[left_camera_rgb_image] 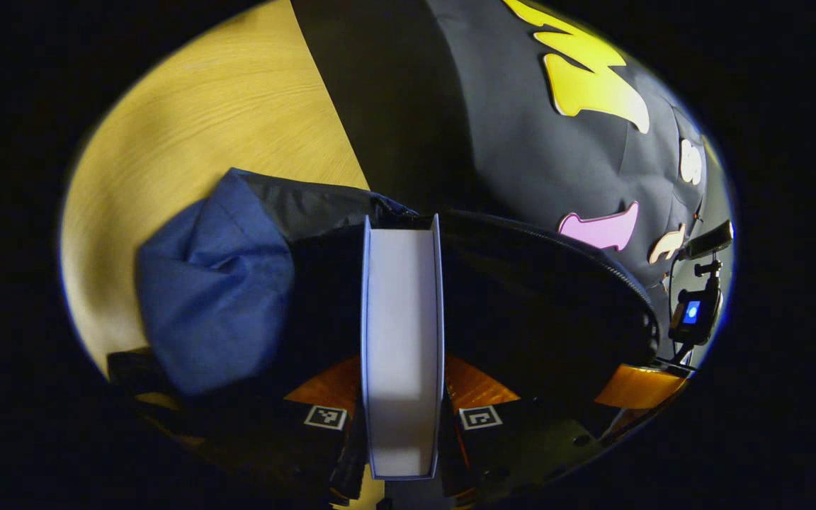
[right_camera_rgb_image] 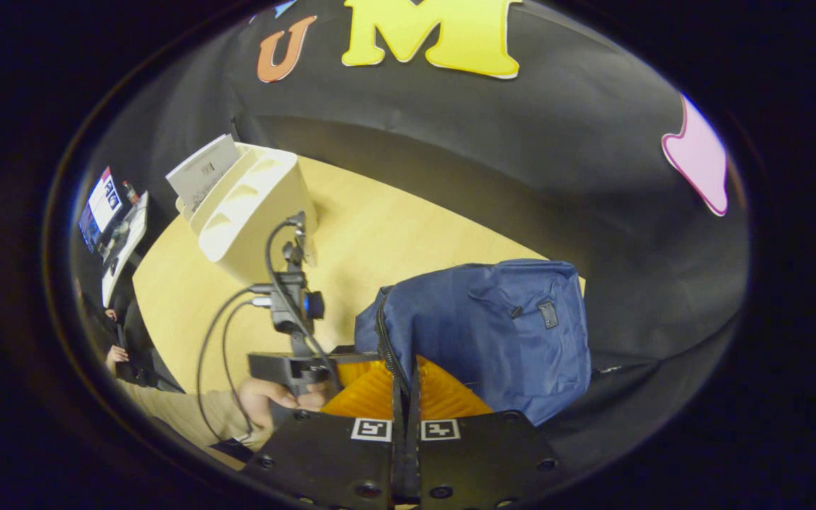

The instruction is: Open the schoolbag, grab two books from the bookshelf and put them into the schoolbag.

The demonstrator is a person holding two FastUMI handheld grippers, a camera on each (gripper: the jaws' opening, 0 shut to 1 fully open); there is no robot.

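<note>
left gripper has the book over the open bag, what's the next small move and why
Probably ease the left gripper forward so the book slides deeper into the schoolbag. The book stands edge-on between the fingers, its far end already over the dark opening, while the right gripper is pinching the zipper edge, apparently keeping the mouth open.
</note>
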